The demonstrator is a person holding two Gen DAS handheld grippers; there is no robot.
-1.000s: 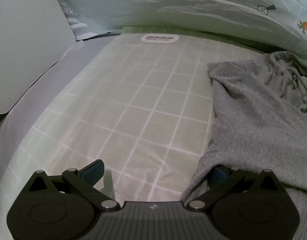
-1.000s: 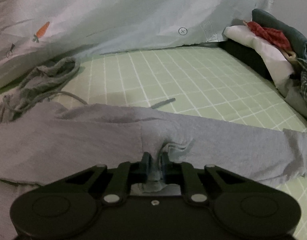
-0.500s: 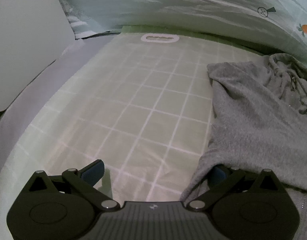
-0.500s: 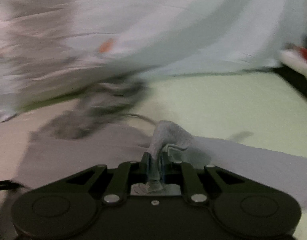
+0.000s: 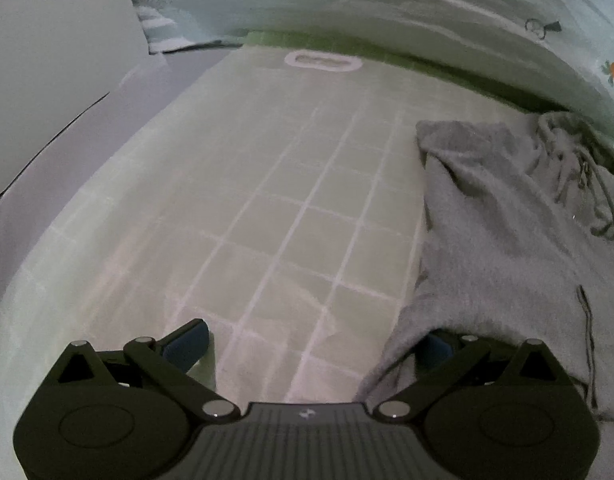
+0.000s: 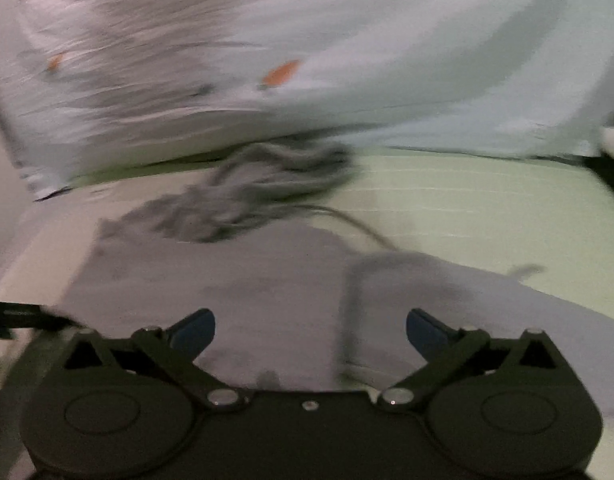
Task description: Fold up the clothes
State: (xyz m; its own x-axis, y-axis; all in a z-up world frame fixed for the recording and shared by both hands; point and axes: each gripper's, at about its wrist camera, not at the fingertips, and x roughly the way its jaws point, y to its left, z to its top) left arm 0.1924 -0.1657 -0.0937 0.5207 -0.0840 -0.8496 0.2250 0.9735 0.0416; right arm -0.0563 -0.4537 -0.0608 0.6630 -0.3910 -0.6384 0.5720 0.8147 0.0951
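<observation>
The right gripper [image 6: 311, 330] stands wide, holding nothing, low over the flat body of the grey hoodie [image 6: 267, 292], whose bunched hood lies farther off by the pale quilt [image 6: 347, 60]; this view is blurred. The left gripper [image 5: 313, 338] is also spread wide, level above the green checked sheet [image 5: 299, 200], its right finger [image 5: 437, 346] tucked under the hoodie's near left edge.
</observation>
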